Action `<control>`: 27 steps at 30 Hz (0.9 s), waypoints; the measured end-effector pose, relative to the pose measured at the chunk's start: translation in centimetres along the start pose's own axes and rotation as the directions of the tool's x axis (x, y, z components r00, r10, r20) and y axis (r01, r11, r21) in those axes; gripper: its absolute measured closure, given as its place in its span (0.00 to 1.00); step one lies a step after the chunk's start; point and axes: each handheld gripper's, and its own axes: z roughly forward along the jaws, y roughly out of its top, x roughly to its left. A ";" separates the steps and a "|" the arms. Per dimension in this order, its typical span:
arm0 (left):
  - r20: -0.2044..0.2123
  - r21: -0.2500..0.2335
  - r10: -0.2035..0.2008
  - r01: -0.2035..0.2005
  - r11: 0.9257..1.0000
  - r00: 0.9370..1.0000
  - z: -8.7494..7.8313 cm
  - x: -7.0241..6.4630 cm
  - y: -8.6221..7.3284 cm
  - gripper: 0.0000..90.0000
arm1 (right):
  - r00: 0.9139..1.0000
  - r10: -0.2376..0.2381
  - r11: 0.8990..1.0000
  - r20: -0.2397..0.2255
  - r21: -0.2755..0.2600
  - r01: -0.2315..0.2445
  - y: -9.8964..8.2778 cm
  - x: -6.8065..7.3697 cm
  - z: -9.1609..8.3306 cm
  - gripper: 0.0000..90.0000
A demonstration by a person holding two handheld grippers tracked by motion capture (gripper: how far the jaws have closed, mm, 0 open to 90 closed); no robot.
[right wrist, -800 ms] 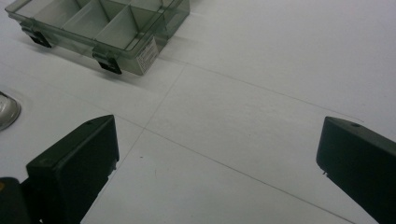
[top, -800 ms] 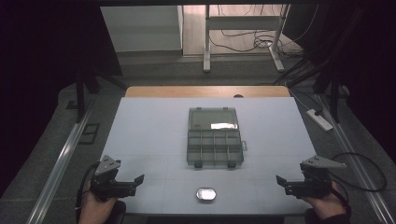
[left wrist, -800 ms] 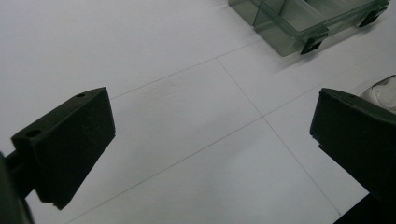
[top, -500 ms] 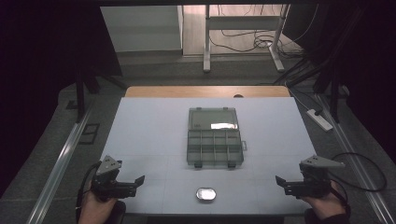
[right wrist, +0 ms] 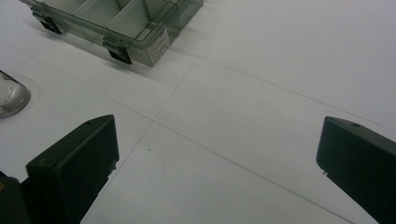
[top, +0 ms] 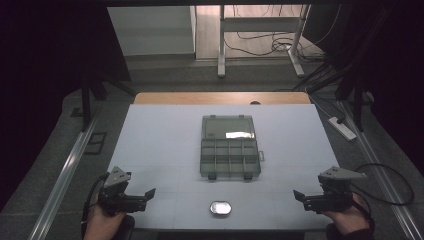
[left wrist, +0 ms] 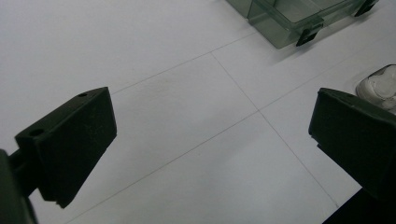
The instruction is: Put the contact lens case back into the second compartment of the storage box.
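White sheeting covered the desk [top: 165,145], faintly ruled into squares, and nearly all of it lay bare. At its middle sat the clear compartment box [top: 230,160], lid thrown back toward the far edge, its divided tray facing the near edge with two dark latches along that side. Whether any compartment held something could not be told. Between the box and the near edge, apart from both, lay the small oval tin [top: 220,207], pale and shiny.

The left gripper [top: 146,194] hung over the near left corner and the right gripper [top: 299,196] over the near right corner, each pointed inward, each with its jaws spread wide and holding nothing. The left gripper view caught the tin [left wrist: 380,86] just past one jaw; the right gripper view had it [right wrist: 11,95] at the frame's left edge.

By my reading, no grasp had begun: this was the ready stance before the first reach. The next move probably called for one gripper to travel inward along the near edge, settle its open jaws astride the tin, and close gently, since so low and smooth a thing could slip.
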 end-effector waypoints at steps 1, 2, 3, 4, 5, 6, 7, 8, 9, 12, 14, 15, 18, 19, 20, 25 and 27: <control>0.000 0.001 0.000 0.000 1.000 1.000 0.0 0.0 0.0 0.01 | 1.000 -0.001 1.000 -0.004 0.001 0.001 0.0 0.0 0.0 0.00; 0.000 0.001 -0.001 0.001 1.000 1.000 0.0 0.0 0.0 0.01 | 1.000 -0.003 1.000 -0.008 0.001 0.003 0.0 0.0 0.0 0.00; -0.001 0.001 -0.001 0.001 1.000 1.000 0.0 0.0 0.0 0.01 | 1.000 -0.004 1.000 -0.015 0.002 0.004 0.1 0.0 0.0 0.00; -0.001 0.001 -0.001 0.001 1.000 1.000 0.0 0.0 0.0 0.01 | 1.000 -0.006 1.000 -0.021 0.000 0.006 0.1 0.0 0.1 0.00; -0.002 0.001 -0.002 0.002 1.000 1.000 0.0 0.0 0.0 0.01 | 1.000 -0.006 1.000 -0.028 -0.003 0.005 0.1 0.0 0.1 0.00; -0.002 0.001 -0.002 0.002 1.000 1.000 0.0 0.0 0.0 0.01 | 0.999 -0.008 1.000 -0.033 -0.003 0.008 0.2 0.0 0.1 0.00; -0.001 0.002 -0.003 0.003 1.000 1.000 0.0 0.0 0.0 0.01 | 0.999 -0.008 1.000 -0.033 -0.003 0.008 0.2 0.0 0.1 0.00; -0.002 0.000 -0.006 0.006 1.000 1.000 0.0 0.0 0.0 0.01 | 0.999 -0.011 1.000 -0.046 -0.008 0.011 0.4 0.0 0.1 0.00; -0.002 -0.002 -0.008 0.008 1.000 1.000 0.0 0.0 0.0 0.01 | 0.998 -0.019 1.000 -0.060 -0.014 0.018 0.5 0.0 0.1 0.00; 0.004 -0.008 -0.024 0.024 1.000 1.000 -0.1 0.2 0.0 0.01 | 0.996 -0.031 0.999 -0.082 -0.035 0.028 1.0 0.2 0.2 0.00; 0.004 -0.010 -0.027 0.027 1.000 1.000 -0.1 0.2 -0.1 0.01 | 0.995 -0.036 0.999 -0.096 -0.044 0.031 1.3 0.3 0.3 0.00; 0.004 -0.010 -0.027 0.027 1.000 1.000 -0.1 0.2 -0.1 0.01 | 0.994 -0.036 0.998 -0.101 -0.050 0.031 1.4 0.4 0.4 0.00; 0.003 -0.010 -0.028 0.028 1.000 1.000 -0.1 0.2 -0.1 0.01 | 0.989 -0.038 0.998 -0.140 -0.053 0.031 1.9 0.3 0.8 0.00; 0.002 -0.010 -0.029 0.029 1.000 1.000 -0.1 0.2 -0.1 0.01 | 0.988 -0.037 0.998 -0.152 -0.052 0.030 2.0 0.3 0.8 0.00; 0.002 -0.010 -0.031 0.031 0.999 1.000 -0.1 0.2 -0.1 0.01 | 0.987 -0.039 0.998 -0.159 -0.052 0.031 2.1 0.3 0.9 0.00; 0.001 -0.011 -0.032 0.032 0.999 0.999 -0.1 0.3 -0.1 0.01 | 0.982 -0.059 0.998 -0.181 -0.047 0.051 2.5 0.7 1.4 0.00; 0.002 -0.010 -0.031 0.031 0.999 1.000 -0.1 0.3 -0.1 0.01 | 0.980 -0.064 0.997 -0.188 -0.042 0.057 2.6 0.8 1.5 0.00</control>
